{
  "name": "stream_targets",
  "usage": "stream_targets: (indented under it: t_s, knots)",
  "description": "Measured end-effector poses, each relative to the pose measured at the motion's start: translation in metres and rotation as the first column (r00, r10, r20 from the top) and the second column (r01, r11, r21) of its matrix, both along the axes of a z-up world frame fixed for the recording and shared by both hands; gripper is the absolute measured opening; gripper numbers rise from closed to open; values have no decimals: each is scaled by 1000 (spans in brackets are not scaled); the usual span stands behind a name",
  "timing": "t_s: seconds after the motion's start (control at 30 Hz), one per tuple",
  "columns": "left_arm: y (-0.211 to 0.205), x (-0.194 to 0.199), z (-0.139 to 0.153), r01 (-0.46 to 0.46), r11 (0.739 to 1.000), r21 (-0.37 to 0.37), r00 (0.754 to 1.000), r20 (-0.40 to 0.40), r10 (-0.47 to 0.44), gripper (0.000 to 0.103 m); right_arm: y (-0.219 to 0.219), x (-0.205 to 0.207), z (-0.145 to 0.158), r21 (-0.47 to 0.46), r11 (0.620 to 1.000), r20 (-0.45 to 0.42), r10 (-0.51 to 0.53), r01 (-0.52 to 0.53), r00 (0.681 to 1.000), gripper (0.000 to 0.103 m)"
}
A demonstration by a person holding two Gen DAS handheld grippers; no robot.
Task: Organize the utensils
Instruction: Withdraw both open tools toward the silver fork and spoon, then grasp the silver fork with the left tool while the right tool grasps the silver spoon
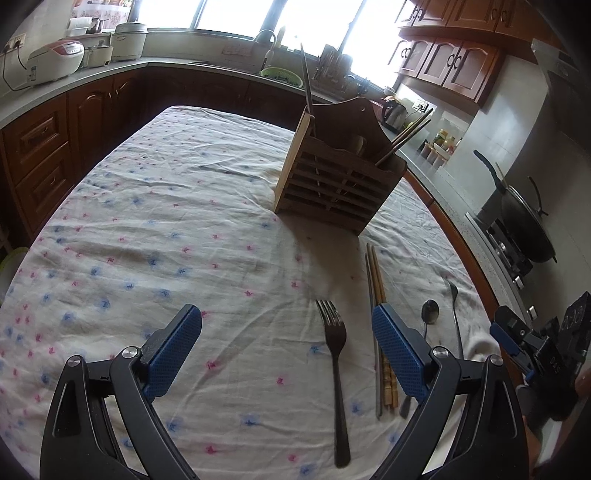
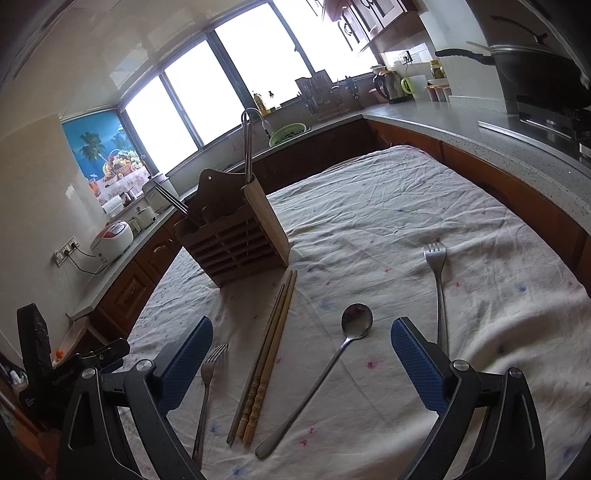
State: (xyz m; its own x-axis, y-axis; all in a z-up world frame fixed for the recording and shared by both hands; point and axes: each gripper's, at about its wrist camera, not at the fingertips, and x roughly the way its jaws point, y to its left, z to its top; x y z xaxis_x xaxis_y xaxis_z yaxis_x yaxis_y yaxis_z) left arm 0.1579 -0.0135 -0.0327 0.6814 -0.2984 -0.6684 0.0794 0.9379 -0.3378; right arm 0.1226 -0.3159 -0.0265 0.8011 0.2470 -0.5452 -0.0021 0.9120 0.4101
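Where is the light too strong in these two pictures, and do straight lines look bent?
Left wrist view: the windows are blown out white; the table edge curves from fisheye distortion. Right wrist view: the windows are also overexposed, the counter bows, and the wooden holder stays dim against the backlight.

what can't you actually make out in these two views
- Inside of the wooden utensil holder: both views show only its slatted front, so the lower ends of the utensils standing in it are hidden.
- Spoon handle in the left wrist view: covered by a blue finger of the left gripper.
- Far fork handle in the right wrist view: lower part hidden behind a finger of the right gripper.
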Motion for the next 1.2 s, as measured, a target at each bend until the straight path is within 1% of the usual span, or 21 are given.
stream_targets:
  t_s: [0.13, 0.4, 0.47, 0.53, 0.57, 0.73, 0.8, 0.9, 1.0, 1.03, 1.07, 1.1, 1.13, 1.17, 1.2]
  knots:
    - [-7, 5, -10, 23, 1000, 22, 999, -41, -22, 95, 1, 4, -7, -12, 1000, -20, -4, 4, 1000, 98]
    - [-25, 16, -24, 75, 996, 52, 993, -96, -69, 95, 8, 24, -27, -91, 996, -94, -21, 12, 995, 97]
    - [-30, 19, -26, 89, 995, 53, 991, -107, -83, 95, 10, 29, -30, -113, 993, -107, -27, 15, 994, 92]
    - [-35, 23, -27, 108, 992, 60, 988, -117, -101, 95, 8, 36, -34, -119, 993, -127, -33, 18, 991, 84]
    - [-38, 25, -29, 119, 991, 66, 986, -123, -110, 95, 7, 39, -36, -124, 992, -138, -36, 19, 990, 83]
    - [-51, 37, -36, 159, 983, 91, 978, -150, -144, 95, 6, 56, -46, -149, 989, -195, -47, 18, 980, 65]
    - [-56, 41, -38, 175, 980, 97, 974, -160, -158, 95, 8, 60, -49, -162, 987, -209, -49, 14, 977, 64]
    - [-63, 48, -42, 204, 974, 101, 967, -176, -184, 95, 9, 68, -53, -171, 985, -236, -43, 3, 971, 55]
    - [-71, 53, -48, 230, 967, 108, 959, -197, -206, 95, 8, 74, -60, -180, 984, -264, -45, -3, 963, 54]
    - [-74, 54, -50, 237, 965, 110, 957, -198, -213, 94, 8, 77, -62, -185, 983, -271, -46, -5, 961, 52]
    - [-76, 55, -52, 244, 963, 115, 955, -201, -218, 90, 8, 76, -62, -195, 981, -265, -47, -5, 963, 51]
    - [-79, 56, -54, 249, 960, 124, 953, -207, -221, 87, 8, 77, -62, -202, 979, -267, -48, -7, 963, 48]
    - [-82, 57, -56, 250, 958, 137, 954, -206, -220, 83, 8, 77, -61, -204, 979, -265, -48, -8, 963, 41]
    - [-84, 56, -55, 252, 956, 153, 956, -193, -221, 81, 7, 78, -61, -203, 979, -266, -48, -8, 963, 36]
    - [-86, 57, -55, 257, 953, 158, 955, -191, -226, 79, 5, 79, -61, -202, 979, -268, -51, -4, 962, 23]
